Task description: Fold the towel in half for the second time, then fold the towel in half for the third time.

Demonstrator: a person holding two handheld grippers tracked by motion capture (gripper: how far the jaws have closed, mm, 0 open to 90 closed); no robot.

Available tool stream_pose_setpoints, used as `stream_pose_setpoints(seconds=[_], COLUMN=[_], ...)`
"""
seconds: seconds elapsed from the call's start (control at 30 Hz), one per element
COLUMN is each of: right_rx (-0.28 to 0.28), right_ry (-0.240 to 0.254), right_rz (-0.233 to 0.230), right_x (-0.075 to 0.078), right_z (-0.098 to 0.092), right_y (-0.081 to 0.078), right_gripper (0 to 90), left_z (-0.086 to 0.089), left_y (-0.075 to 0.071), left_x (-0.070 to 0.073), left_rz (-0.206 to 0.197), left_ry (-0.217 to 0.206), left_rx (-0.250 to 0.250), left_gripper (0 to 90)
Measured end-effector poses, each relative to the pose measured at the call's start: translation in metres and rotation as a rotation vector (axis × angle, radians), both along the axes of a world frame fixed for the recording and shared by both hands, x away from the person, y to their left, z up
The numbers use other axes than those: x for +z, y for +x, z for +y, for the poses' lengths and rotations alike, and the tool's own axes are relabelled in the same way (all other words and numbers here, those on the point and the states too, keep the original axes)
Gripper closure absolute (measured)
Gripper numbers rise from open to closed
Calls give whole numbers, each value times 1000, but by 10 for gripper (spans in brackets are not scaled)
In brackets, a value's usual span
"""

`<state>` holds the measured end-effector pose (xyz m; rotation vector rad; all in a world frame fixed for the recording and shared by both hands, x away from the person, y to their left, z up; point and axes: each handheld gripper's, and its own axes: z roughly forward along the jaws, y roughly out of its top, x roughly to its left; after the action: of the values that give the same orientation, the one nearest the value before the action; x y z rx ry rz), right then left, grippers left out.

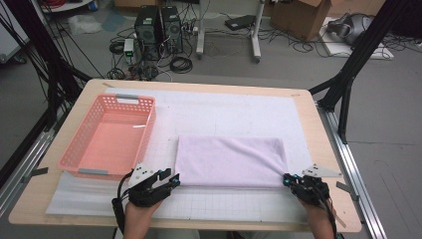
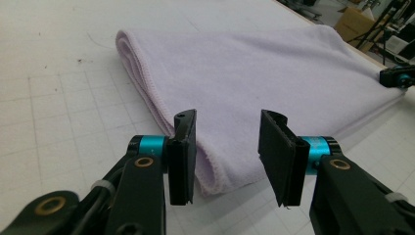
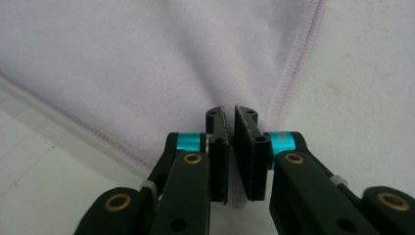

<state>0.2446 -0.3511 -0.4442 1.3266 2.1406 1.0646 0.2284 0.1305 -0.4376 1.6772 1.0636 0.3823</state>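
Folded towel (image 1: 231, 162) near table (image 1: 318, 129) front edge, long axis left-right. L gripper (image 2: 227, 156) at front-left corner, jaws apart, astride the corner, not gripping. R gripper (image 3: 231, 147) pinched shut on front-right corner.

towels: you have one folded lilac towel (image 1: 231, 162)
baskets: one pink plastic basket (image 1: 107, 137)
grippers: two in your hands, left gripper (image 1: 166, 181) and right gripper (image 1: 290, 180)
mats: one white gridded mat (image 1: 224, 112)
tables: one wooden table (image 1: 308, 114)
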Motion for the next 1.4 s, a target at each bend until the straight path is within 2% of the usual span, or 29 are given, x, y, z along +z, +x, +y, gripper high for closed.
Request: stream_pose_setpoints(seconds=[0.03, 0.17, 0.27, 0.33, 0.43, 0.5, 0.57, 0.73, 0.97, 1.4], right_rx=[-10, -11, 2, 17, 31, 28, 26, 15, 20, 53], right_ry=[-9, 72, 88, 125, 129, 115, 113, 107, 113, 123], right_rz=[-10, -72, -120, -141, -158, -168, -172, -173, -175, -147], right_x=[3, 15, 21, 22, 23, 23, 23, 24, 24, 21], right_z=[-2, -14, -18, -19, -16, -14, -13, -14, -13, -6], right_y=[-2, -16, -21, -23, -23, -22, -21, -20, -20, -15], right_gripper=[813, 693, 592, 533, 450, 384, 355, 312, 307, 293], left_z=[-1, -7, -9, -10, -9, -8, -7, -6, -7, -4], left_y=[0, 1, 0, 0, 0, 0, 1, 0, 0, 4], left_x=[0, 0, 2, 3, 3, 3, 4, 6, 5, 0], left_rz=[-4, -21, -33, -46, -52, -50, -50, -55, -53, -18], left_ry=[4, 18, 27, 38, 43, 41, 39, 43, 47, 57], left_rx=[-11, -39, -50, -52, -48, -45, -43, -42, -40, -30], left_gripper=[544, 498, 462, 449, 425, 399, 391, 386, 374, 351])
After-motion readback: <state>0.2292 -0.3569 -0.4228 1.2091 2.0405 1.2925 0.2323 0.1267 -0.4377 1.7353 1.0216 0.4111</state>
